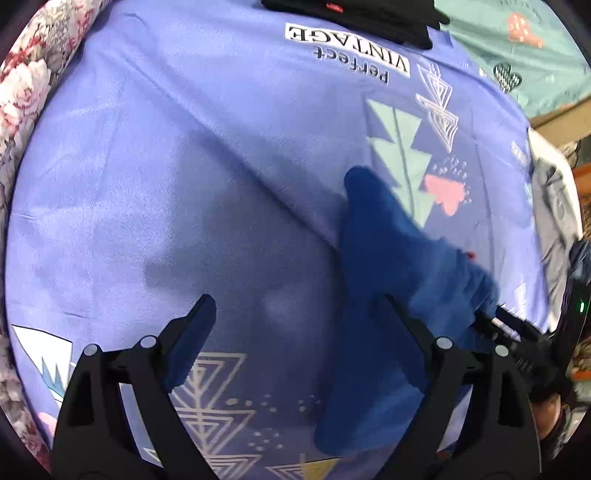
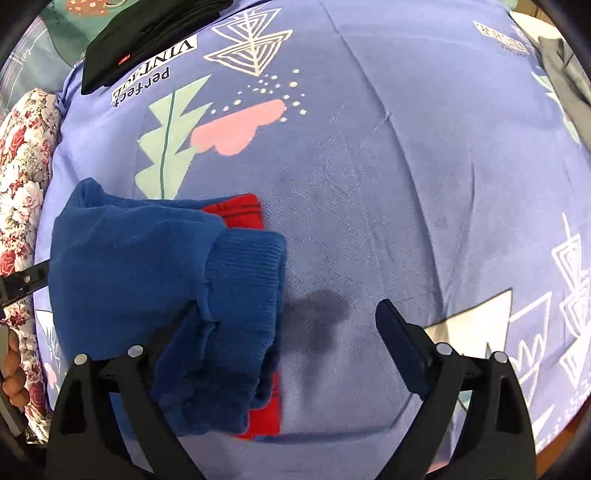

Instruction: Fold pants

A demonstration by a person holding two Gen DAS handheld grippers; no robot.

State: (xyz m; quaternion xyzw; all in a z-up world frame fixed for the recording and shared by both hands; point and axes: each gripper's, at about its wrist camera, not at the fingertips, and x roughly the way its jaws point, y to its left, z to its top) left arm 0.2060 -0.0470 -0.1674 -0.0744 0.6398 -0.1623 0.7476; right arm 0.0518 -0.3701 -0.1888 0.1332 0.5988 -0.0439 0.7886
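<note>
The blue pants (image 2: 147, 280) with red trim (image 2: 240, 212) lie bunched and partly folded on the periwinkle printed bedsheet (image 2: 388, 166). In the right wrist view they sit at the lower left, over my left finger, with a ribbed cuff on top. My right gripper (image 2: 288, 325) is open, its jaws wide apart, and holds nothing. In the left wrist view the pants (image 1: 384, 280) rise as a blue fold at the right, beside the right finger. My left gripper (image 1: 299, 317) is open and holds nothing. The right gripper's black body (image 1: 517, 332) shows past the pants.
A folded black garment (image 1: 369, 18) (image 2: 147, 33) lies at the far edge of the sheet near the "perfect VINTAGE" print. A floral cushion (image 1: 26, 92) (image 2: 22, 177) borders the left side. Grey cloth (image 1: 554, 206) lies at the right edge.
</note>
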